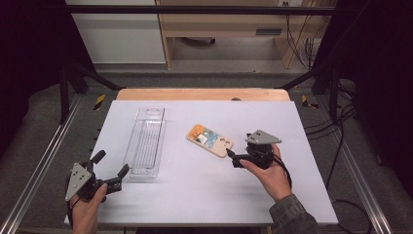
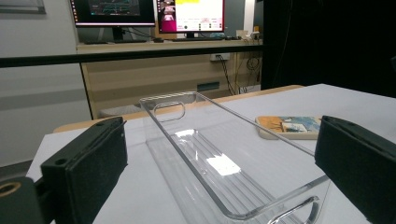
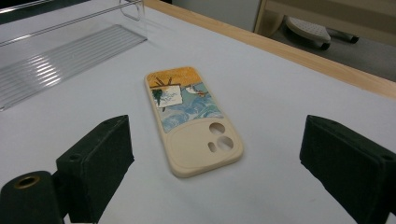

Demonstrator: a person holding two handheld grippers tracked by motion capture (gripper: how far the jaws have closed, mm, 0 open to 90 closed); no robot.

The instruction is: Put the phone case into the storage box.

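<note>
The phone case lies flat on the white counter, camera cutouts up, just beyond the right tongs, whose jaws stand released and apart on either side of it without touching it. The left tongs are likewise released and empty, facing the near end of the clear plastic tray. In the left gripper view the tray's near handle is cut off at the bottom edge, and the right jaw hides part of the case.

Black gripper bodies, grey three-cornered plates, olive sleeve, black cables
</note>
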